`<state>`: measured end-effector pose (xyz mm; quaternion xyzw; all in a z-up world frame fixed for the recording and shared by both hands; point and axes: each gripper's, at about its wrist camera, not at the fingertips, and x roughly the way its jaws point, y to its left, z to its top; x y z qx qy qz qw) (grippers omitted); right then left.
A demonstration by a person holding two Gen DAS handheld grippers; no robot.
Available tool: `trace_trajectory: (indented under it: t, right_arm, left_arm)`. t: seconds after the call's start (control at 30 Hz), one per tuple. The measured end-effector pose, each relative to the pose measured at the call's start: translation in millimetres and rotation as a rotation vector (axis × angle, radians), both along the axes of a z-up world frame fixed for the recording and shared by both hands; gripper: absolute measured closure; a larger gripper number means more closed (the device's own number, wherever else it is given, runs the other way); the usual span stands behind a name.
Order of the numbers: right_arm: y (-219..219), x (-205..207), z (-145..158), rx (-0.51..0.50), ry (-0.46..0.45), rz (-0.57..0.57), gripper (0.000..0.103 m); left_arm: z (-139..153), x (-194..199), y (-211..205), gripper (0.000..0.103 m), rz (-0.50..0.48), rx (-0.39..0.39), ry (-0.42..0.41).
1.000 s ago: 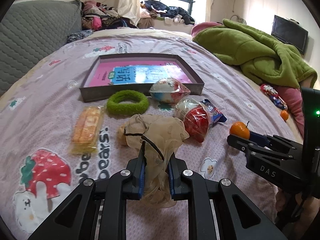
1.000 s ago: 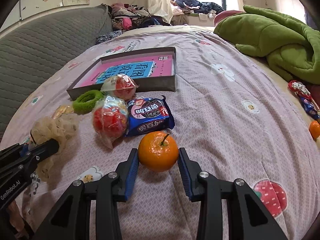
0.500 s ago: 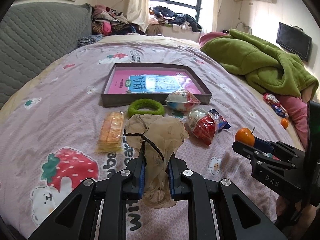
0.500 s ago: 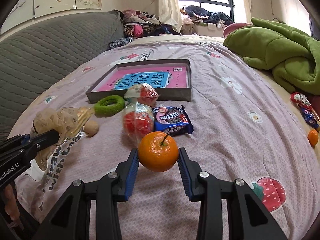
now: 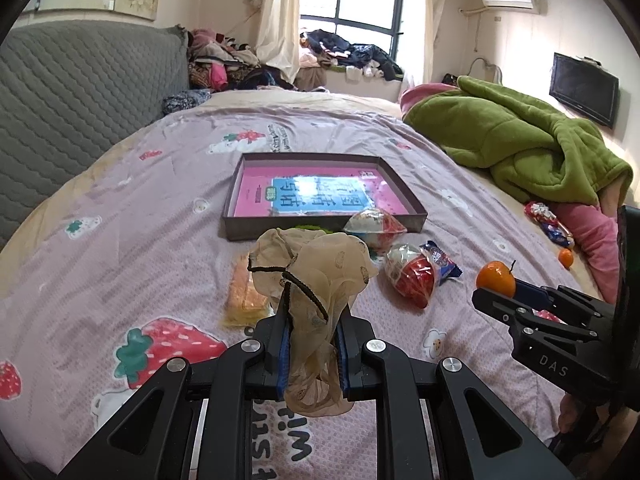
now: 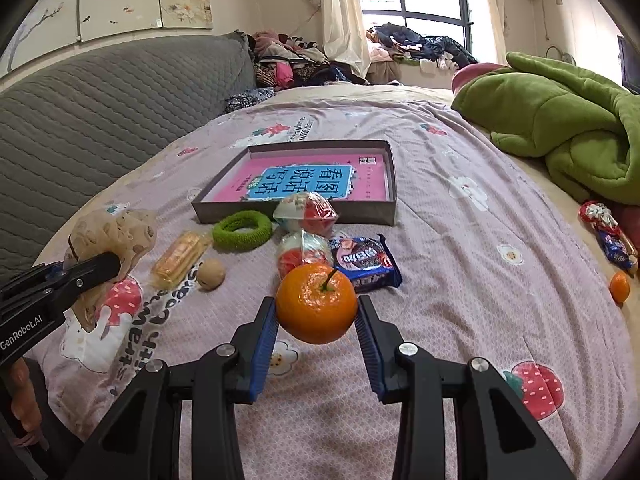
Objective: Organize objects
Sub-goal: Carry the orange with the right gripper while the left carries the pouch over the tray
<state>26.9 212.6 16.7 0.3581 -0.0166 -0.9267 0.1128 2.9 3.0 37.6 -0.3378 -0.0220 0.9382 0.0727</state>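
My left gripper (image 5: pixel 310 312) is shut on a beige sheer scrunchie (image 5: pixel 316 272) and holds it above the bed; it also shows in the right wrist view (image 6: pixel 116 232). My right gripper (image 6: pixel 316 312) is shut on an orange tangerine (image 6: pixel 316 302), lifted off the sheet; the tangerine also shows in the left wrist view (image 5: pixel 495 278). A shallow grey box (image 6: pixel 296 212) with a pink and blue book inside lies further back. In front of it lie a green hair ring (image 6: pixel 242 230), two wrapped balls (image 6: pixel 306 210), a blue biscuit pack (image 6: pixel 366 262), a yellow wafer pack (image 6: pixel 180 254) and a small beige ball (image 6: pixel 211 274).
All lies on a pink printed bedsheet (image 6: pixel 460 248). A green blanket (image 6: pixel 560 120) is heaped at the right. A second tangerine (image 6: pixel 619 287) and wrapped sweets (image 6: pixel 606 232) lie near the right edge. A grey quilted headboard (image 6: pixel 100 112) runs along the left.
Both grippers have risen and pulled back from the objects, each keeping its load. The tangerine left the sheet. A small beige ball came into view where the scrunchie lay.
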Motion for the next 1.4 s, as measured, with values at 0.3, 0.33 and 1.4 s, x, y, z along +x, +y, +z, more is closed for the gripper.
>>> trace_trajectory:
  t: [0.3,0.33,1.4]
  right_arm:
    - [-2,-10,25,0.003,0.033,0.006,0.063]
    - [-3,-12,28,0.005,0.04,0.007,0.063]
    - [-21,-131,60,0.02,0.044,0.091,0.063]
  left_arm:
    - [21,-14,-17,0.085,0.012,0.0,0.02]
    - [22,-15,-18,0.085,0.017,-0.011,0.025]
    - [33,-147,-15,0.085,0.027,0.008,-0.016]
